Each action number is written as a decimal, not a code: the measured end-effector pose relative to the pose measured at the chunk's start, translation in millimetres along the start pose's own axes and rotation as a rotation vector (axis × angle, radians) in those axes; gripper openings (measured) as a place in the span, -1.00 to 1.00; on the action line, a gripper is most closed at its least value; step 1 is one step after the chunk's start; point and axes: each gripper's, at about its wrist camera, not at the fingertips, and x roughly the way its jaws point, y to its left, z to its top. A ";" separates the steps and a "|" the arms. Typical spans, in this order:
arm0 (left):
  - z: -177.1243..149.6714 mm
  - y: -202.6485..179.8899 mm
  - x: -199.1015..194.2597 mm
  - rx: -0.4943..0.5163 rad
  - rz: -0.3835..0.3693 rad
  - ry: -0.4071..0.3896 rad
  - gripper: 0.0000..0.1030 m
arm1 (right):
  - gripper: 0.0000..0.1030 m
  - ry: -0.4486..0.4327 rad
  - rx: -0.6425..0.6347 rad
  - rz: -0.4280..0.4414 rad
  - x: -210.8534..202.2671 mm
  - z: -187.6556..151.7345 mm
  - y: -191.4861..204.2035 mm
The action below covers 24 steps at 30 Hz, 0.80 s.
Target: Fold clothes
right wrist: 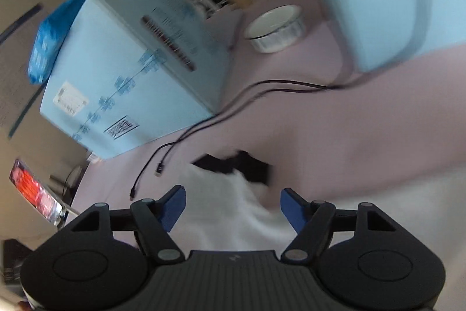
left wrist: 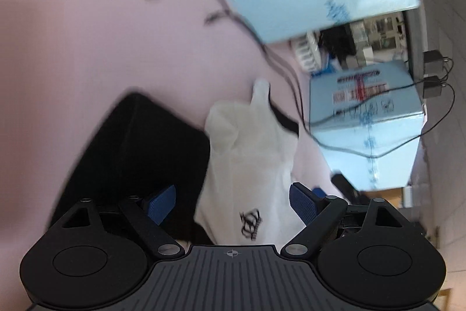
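Your left gripper [left wrist: 233,201] and right gripper [right wrist: 233,207] both gape wide, holding nothing. One white garment [left wrist: 250,165] lies on the pink tablecloth [left wrist: 87,48] beside one black garment [left wrist: 139,153]. Two light-blue boxes [right wrist: 139,63] flank it; only your right view shows the one white bowl [right wrist: 273,28].

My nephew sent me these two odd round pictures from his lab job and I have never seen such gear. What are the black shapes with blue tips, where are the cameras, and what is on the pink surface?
Each picture comes from a camera mounted on a hand-held gripper, looking forward along its two blue-padded fingers. One view shows the left gripper, the other the right gripper. Both stand open and hold nothing.

On the pink cloth lie a white garment with a small black logo, and a black garment beside it. Around them are light blue boxes, black cables and a white bowl. The pictures are blurred, so finer details are unclear.
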 end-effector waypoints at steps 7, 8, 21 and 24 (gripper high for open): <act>2.8 16.6 15.8 -0.011 -0.006 0.040 0.78 | -0.22 0.033 -0.247 -0.075 76.1 0.0 31.9; 4.1 17.7 15.7 -0.011 -0.008 0.040 0.78 | -0.87 0.049 -0.295 -0.084 79.6 -0.5 36.0; 6.3 37.4 9.2 -0.131 -0.082 0.009 0.79 | -0.73 -0.174 -0.942 0.258 -88.4 -75.3 54.9; 7.1 37.0 5.3 -0.136 -0.071 0.003 0.79 | -0.14 0.090 -1.042 0.322 -101.4 -116.4 40.0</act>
